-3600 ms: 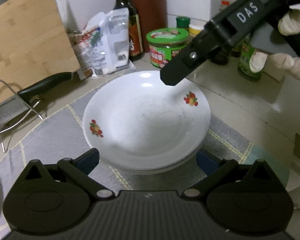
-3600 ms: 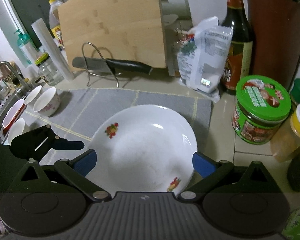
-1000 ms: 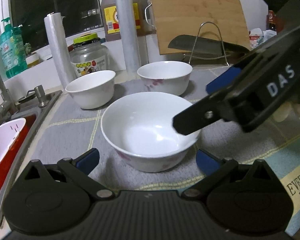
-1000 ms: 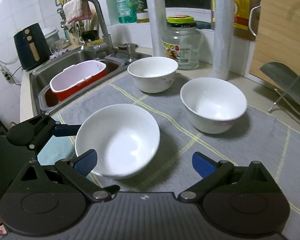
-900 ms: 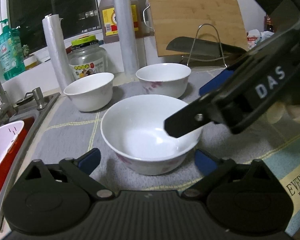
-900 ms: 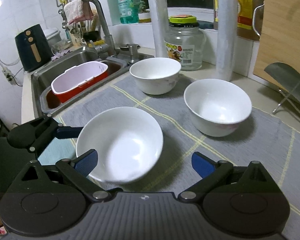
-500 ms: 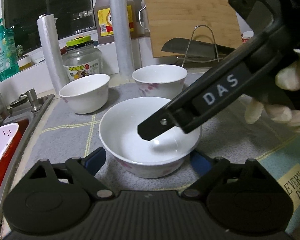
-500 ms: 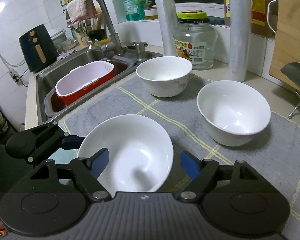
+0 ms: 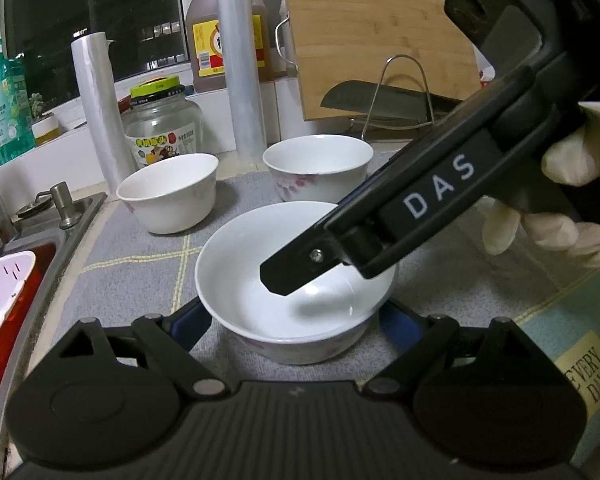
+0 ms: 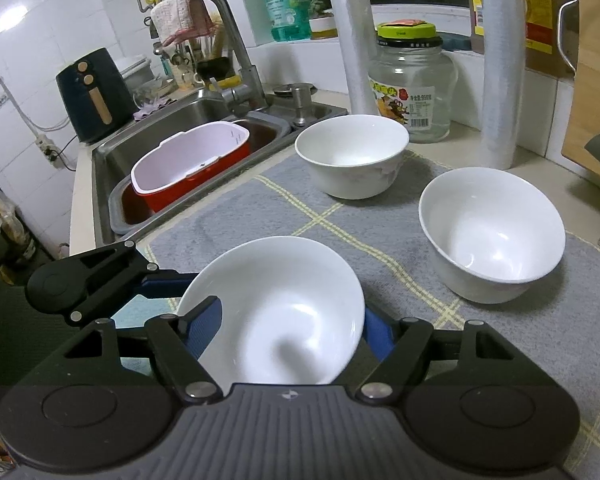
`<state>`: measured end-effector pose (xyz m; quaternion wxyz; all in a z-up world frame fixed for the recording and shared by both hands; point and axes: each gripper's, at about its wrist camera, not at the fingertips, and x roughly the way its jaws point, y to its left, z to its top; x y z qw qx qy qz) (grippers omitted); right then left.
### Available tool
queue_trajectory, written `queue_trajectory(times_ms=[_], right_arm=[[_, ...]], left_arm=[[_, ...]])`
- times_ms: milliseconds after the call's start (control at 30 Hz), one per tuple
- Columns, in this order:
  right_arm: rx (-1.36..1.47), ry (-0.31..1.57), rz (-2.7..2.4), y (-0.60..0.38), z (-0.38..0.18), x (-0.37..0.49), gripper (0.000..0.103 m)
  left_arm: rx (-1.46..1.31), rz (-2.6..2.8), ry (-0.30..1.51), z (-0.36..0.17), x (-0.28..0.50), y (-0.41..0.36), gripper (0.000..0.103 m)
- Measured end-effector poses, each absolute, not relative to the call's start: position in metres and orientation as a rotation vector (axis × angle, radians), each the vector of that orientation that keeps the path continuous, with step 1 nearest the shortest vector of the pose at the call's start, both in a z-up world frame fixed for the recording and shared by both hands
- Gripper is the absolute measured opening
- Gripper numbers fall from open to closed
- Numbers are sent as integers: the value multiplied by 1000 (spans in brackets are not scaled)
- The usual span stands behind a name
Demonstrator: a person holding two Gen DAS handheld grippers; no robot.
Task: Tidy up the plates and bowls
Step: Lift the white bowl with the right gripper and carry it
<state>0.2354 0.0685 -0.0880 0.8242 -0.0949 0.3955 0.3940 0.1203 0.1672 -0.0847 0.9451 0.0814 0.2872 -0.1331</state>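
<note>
A white bowl (image 9: 260,272) stands on the grey mat (image 9: 140,240), nearest to me of three. My left gripper (image 9: 294,320) is shut on it, a blue pad against each side. My right gripper (image 10: 290,326) straddles the same bowl (image 10: 284,300) from another side. Its jaws are closing, and both pads touch the bowl's rim. One right finger (image 9: 419,200) crosses over the bowl in the left wrist view, held by a gloved hand (image 9: 559,220). A left finger (image 10: 100,276) shows at the bowl's far left. Two more white bowls (image 10: 351,156) (image 10: 491,232) stand behind.
The sink (image 10: 112,152) lies left of the mat, with a red and white basin (image 10: 188,164) in it and a faucet (image 10: 228,40) above. Behind the bowls stand a glass jar (image 10: 411,92), two film rolls (image 10: 499,60), a cutting board (image 9: 379,40) and a knife on a rack (image 9: 379,100).
Both grippers have left the stacked plates and now face the bowls. Over the last second both pairs of jaws closed in on the near bowl, and the right gripper came closer over it.
</note>
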Motion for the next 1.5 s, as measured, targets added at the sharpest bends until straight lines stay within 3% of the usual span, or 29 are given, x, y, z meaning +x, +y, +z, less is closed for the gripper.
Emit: queue_trajectory(times_ms=[1500], right_arm=[[-123,883,609,-63,-73,181,80]], left_arm=[[174,-548,620,-80,111,66,90]])
